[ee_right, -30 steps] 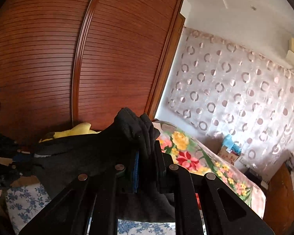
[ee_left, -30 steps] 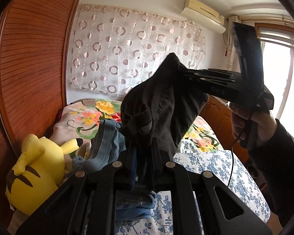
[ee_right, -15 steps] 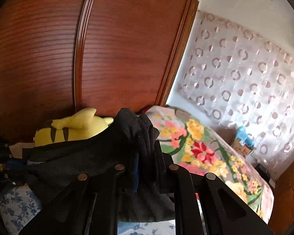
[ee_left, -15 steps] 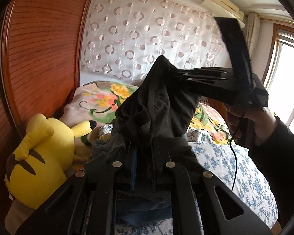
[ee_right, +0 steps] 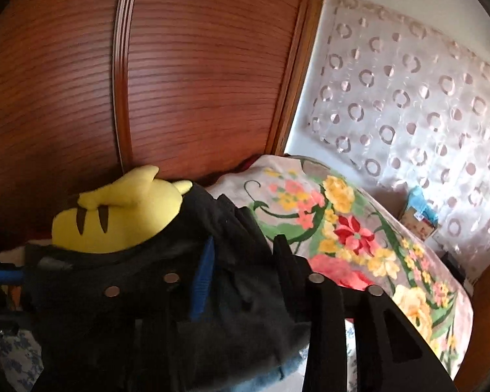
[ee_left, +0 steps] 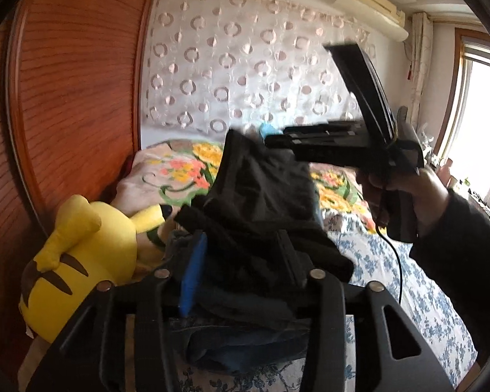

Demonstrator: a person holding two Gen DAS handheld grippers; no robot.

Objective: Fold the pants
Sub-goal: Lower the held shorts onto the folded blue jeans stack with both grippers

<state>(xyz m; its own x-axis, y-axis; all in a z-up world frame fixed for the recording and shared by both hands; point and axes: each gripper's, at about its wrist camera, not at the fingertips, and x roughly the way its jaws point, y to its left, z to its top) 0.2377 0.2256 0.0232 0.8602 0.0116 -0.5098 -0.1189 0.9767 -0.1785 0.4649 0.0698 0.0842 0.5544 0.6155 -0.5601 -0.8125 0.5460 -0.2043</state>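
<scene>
The black pants (ee_left: 261, 183) lie bunched on a stack of folded clothes on the bed. My left gripper (ee_left: 241, 238) is over the near end. Its jaws are opening, and the cloth sits loose between the blue pad (ee_left: 192, 268) and the other finger. My right gripper (ee_left: 268, 138), held by a hand (ee_left: 418, 196), has its tips at the pants' far raised edge. In the right wrist view the right gripper (ee_right: 245, 241) is opening too, with the black pants (ee_right: 114, 277) slack between its fingers.
A yellow plush toy (ee_left: 81, 251) (ee_right: 121, 215) leans against the wooden wardrobe (ee_left: 75, 98) left of the pile. Folded blue jeans (ee_left: 245, 343) lie under the pants. A flowered blanket (ee_right: 343, 222) covers the far bed, and a blue-print sheet (ee_left: 408, 277) the near part.
Both grippers were shut on the pants and held them up. Now both pairs of jaws have parted and the pants have sunk onto the pile. The right gripper has swung towards the plush toy.
</scene>
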